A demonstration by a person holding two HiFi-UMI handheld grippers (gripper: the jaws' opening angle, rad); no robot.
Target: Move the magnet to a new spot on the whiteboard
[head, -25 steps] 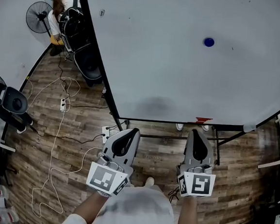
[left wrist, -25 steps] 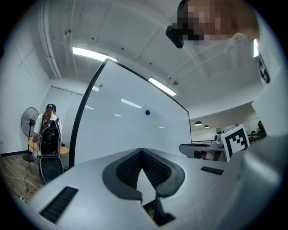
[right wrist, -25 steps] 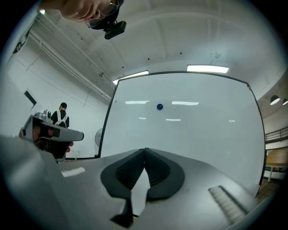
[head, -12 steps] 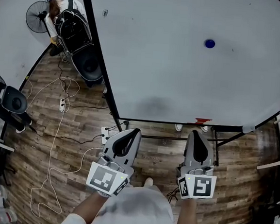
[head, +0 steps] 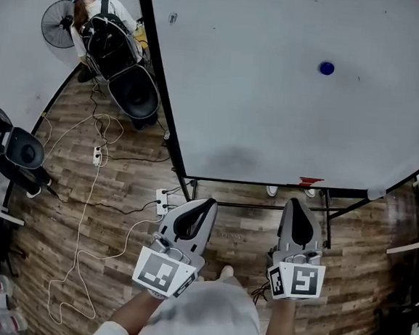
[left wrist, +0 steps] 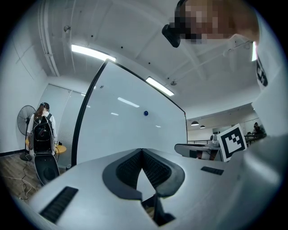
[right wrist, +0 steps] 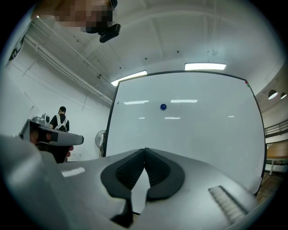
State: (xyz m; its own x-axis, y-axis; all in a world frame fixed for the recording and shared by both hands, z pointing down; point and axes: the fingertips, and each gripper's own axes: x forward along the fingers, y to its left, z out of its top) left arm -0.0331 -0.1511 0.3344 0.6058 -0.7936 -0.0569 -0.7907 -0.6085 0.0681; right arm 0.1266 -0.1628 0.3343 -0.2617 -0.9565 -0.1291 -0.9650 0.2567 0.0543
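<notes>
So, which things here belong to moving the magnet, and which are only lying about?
Job:
magnet
whiteboard
left gripper, shut, empty
right gripper, shut, empty

Lying about:
fan
power strip on the floor

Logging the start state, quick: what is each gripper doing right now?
Left gripper: closed, holding nothing.
Right gripper: closed, holding nothing.

Fan (head: pixel 59 24), bystander (head: pixel 99 13), perhaps a power strip (head: pixel 94 156).
</notes>
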